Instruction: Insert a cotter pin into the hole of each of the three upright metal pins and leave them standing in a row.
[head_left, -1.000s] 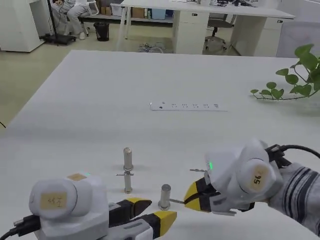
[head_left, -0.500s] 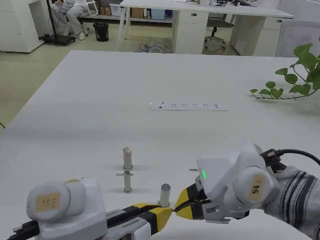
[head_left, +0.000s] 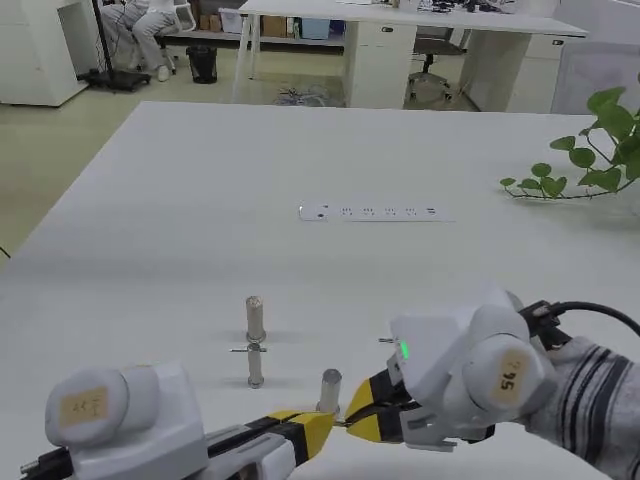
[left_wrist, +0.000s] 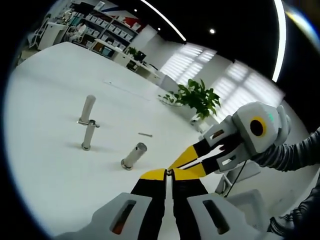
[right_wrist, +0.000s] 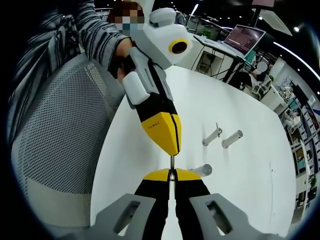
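Jaws closed, left gripper (left_wrist: 169, 174) and right gripper (right_wrist: 171, 173) pinch one cotter pin (right_wrist: 172, 162)

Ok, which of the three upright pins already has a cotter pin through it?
The middle pin, with a cotter pin crosswise near its top. The far pin and the near pin have none.

An open-plan office: rows of white desks (head_left: 410, 22) and a swivel chair (head_left: 432, 80) stand beyond the big white table (head_left: 200, 200). A power strip (head_left: 375, 212) lies mid-table, a leafy plant (head_left: 590, 150) at its right edge.
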